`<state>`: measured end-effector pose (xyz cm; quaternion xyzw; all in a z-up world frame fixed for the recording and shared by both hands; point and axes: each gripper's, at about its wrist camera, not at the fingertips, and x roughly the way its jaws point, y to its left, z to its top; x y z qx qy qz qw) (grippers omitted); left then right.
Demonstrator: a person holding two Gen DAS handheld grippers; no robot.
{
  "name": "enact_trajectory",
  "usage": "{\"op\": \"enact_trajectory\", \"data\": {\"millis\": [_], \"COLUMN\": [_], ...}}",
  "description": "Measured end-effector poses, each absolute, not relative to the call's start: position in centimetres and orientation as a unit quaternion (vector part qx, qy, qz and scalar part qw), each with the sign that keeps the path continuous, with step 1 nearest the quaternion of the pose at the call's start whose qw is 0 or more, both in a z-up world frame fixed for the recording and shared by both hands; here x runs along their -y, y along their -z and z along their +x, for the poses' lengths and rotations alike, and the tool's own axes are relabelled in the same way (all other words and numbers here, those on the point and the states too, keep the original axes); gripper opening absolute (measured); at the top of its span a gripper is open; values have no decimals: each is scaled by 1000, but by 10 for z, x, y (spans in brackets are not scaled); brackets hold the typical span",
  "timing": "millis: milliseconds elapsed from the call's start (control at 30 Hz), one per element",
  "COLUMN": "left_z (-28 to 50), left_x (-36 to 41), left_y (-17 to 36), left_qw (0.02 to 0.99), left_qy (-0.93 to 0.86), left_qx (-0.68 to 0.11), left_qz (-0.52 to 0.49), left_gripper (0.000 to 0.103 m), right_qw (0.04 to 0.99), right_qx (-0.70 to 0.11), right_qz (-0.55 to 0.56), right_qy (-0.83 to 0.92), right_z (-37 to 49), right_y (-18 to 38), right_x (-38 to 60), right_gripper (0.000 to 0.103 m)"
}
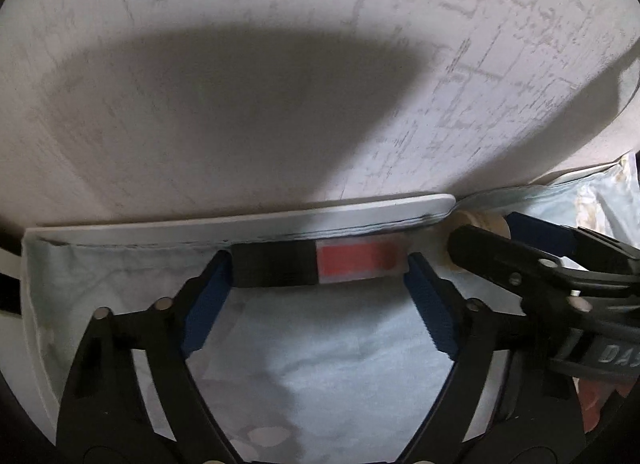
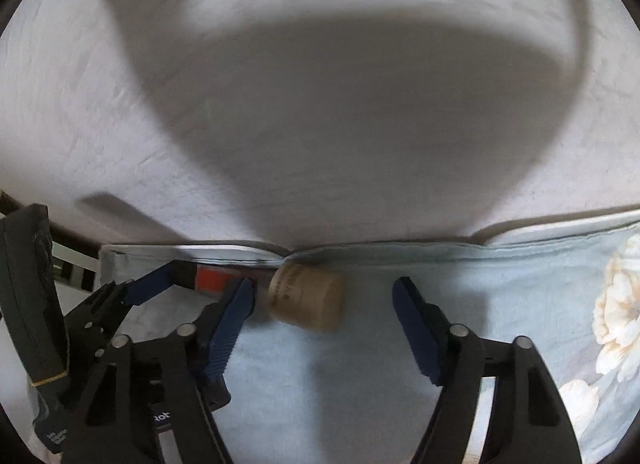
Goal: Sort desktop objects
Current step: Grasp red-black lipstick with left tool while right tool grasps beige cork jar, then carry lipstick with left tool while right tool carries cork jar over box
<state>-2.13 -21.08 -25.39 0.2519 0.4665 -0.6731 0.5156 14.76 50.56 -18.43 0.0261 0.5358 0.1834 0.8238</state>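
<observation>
Both pickups are only at the grasp stage, and nothing looks sorted yet.

The left gripper (image 1: 320, 268) straddles a small flat block, half black and half red (image 1: 320, 266), which lies on the pale blue cloth (image 1: 320, 352) right at the fingertips, tight against the edge of a white board (image 1: 240, 218) just beyond them. The blue pads (image 1: 208, 304) sit at the block's two ends. The left one seems to touch the black end; at the red end I cannot tell whether there is contact. The block rests on the cloth, so I read this gripper as released around it, not yet clenched.

The right gripper (image 2: 324, 296) points down over a small beige cylindrical jar (image 2: 306, 298) lying on its side on the flower-printed cloth covering the counter (image 2: 520, 292). The jar sits between the fingers, close to the left pad (image 2: 228, 324), with a clear gap to the right pad. So it is released too, holding nothing.

From the right wrist, the left gripper shows just to the left, its fingertips beside the jar.

Still to do, by my judgement: close on both objects, lift them, and carry each to its place. No bin or destination is in sight, so I cannot say where they belong.
</observation>
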Motion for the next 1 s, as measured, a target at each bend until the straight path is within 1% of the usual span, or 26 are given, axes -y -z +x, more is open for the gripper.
{"op": "enact_trajectory", "data": {"millis": [33, 67, 100, 133, 200, 333, 400, 733, 867, 1000], "left_z": [-22, -23, -23, -24, -24, -23, -22, -12, -3, 10], "left_x": [210, 209, 208, 207, 205, 202, 201, 189, 176, 160], "left_y": [254, 254, 254, 254, 254, 254, 254, 248, 230, 204], "left_qw": [518, 520, 521, 523, 523, 525, 524, 512, 511, 516], "left_qy": [674, 674, 674, 675, 676, 677, 678, 683, 690, 696], "left_qx": [-463, -460, -458, -454, -451, -449, -449, -455, -444, -430], "left_qz": [252, 253, 254, 256, 256, 255, 253, 255, 257, 253], "left_gripper": [83, 83, 83, 83, 83, 83, 83, 83, 83, 83], "right_qw": [826, 828, 830, 831, 831, 833, 833, 826, 828, 834], "right_qx": [-533, -532, -530, -528, -528, -526, -527, -537, -533, -520], "right_qz": [18, 14, 10, 3, -2, -8, -7, 3, 3, -2], "right_qy": [-179, -178, -175, -174, -174, -171, -171, -173, -176, -186], "right_z": [147, 146, 145, 144, 144, 144, 144, 139, 130, 121], "right_y": [184, 185, 185, 185, 186, 186, 186, 176, 158, 128], "right_x": [-507, -508, -508, -509, -509, -505, -501, -479, -468, -456], "right_gripper": [61, 57, 50, 48, 33, 30, 25, 25, 25, 25]}}
